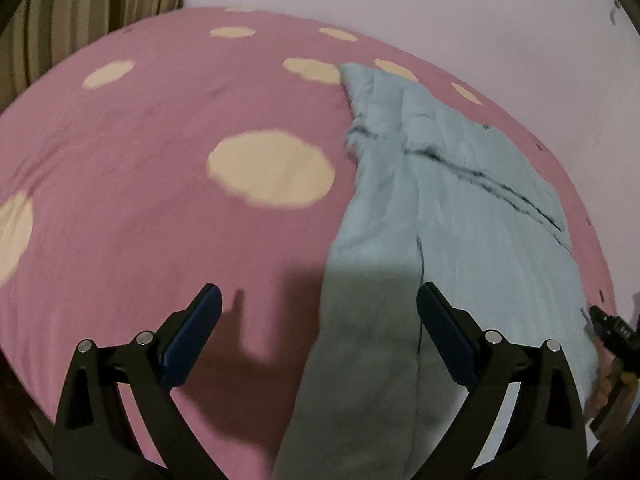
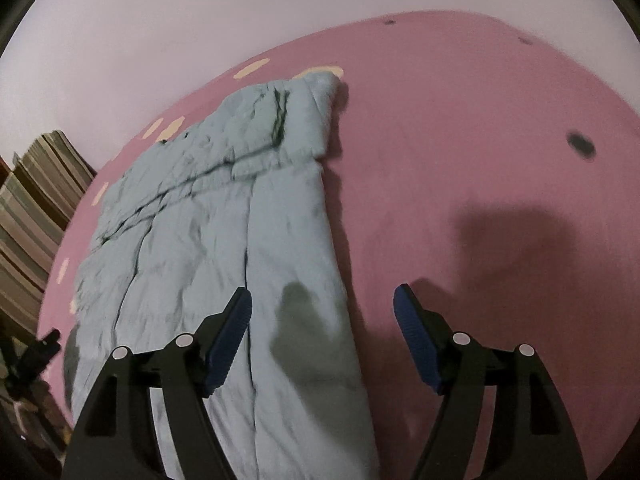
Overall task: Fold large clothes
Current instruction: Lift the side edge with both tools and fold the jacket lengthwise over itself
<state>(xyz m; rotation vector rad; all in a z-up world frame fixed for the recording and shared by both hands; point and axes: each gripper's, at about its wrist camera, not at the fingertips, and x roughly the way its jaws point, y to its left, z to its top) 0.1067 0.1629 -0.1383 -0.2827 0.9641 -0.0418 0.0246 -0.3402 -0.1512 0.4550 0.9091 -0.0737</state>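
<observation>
Left wrist view first: we see the light blue garment (image 1: 448, 208) lying spread in a long strip on the pink bedsheet (image 1: 160, 220) with its cream spots. The left gripper (image 1: 319, 300) hangs above the garment's near left edge with its jaws released and wide apart, holding nothing; one blue pad is over bare sheet beside the garment, the other over the cloth. Its shadow falls across the garment's near end. Beyond the garment's far end stands a pale wall (image 1: 400, 0), with a striped curtain (image 1: 92, 8) off to the far left of it.

Over to the right wrist view: the right gripper (image 2: 322, 304) hovers over the garment's (image 2: 224, 220) near right edge, jaws released and empty. The garment lies wrinkled on the bedsheet (image 2: 460, 140), folded layers bunched at its far end.
</observation>
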